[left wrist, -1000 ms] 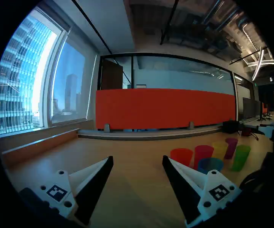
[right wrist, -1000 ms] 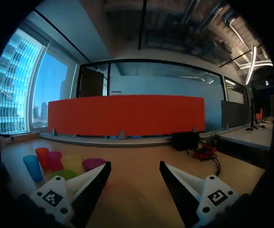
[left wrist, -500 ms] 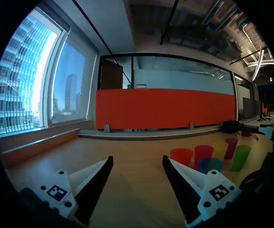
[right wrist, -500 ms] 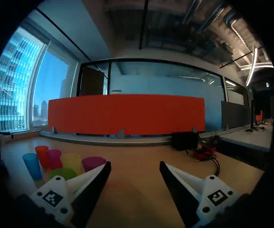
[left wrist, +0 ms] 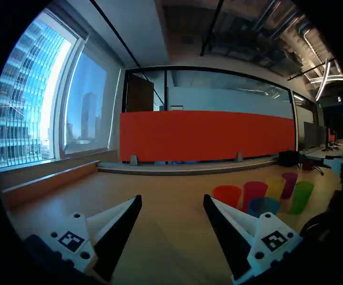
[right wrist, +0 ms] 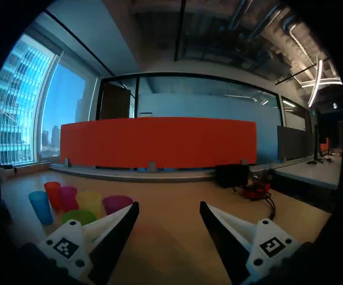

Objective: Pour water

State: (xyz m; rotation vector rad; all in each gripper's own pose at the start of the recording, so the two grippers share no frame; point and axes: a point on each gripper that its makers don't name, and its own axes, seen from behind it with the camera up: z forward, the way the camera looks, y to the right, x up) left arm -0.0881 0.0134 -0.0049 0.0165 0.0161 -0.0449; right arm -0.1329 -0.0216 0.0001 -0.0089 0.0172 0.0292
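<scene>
Plainly, the left gripper (left wrist: 171, 196) stands wide apart with nothing between its fingers, hovering low over the desk (left wrist: 171, 223); the right gripper (right wrist: 168, 204) is spread just as wide and is likewise empty. Outward from the left gripper, the cups (left wrist: 266, 192) stand in a tight cluster on the desk, off to its right side and near its right finger. In the right gripper view the same cups (right wrist: 81, 204) sit to the left, just beyond that gripper's left finger. The blue cup (right wrist: 41, 206) stands at the cluster's outer edge and looks easiest to reach. Whether any cup holds water cannot be told from here. They look like thin, light plastic tumblers: smooth, a little slippery, and likely to flex or pop out under a hard squeeze. I judge the best hold is across the mid-wall, below the rim, gently, keeping the cup upright until over the target. Packed so close, a neighbour could easily be knocked over. Behind them runs an orange divider (left wrist: 204, 135).
</scene>
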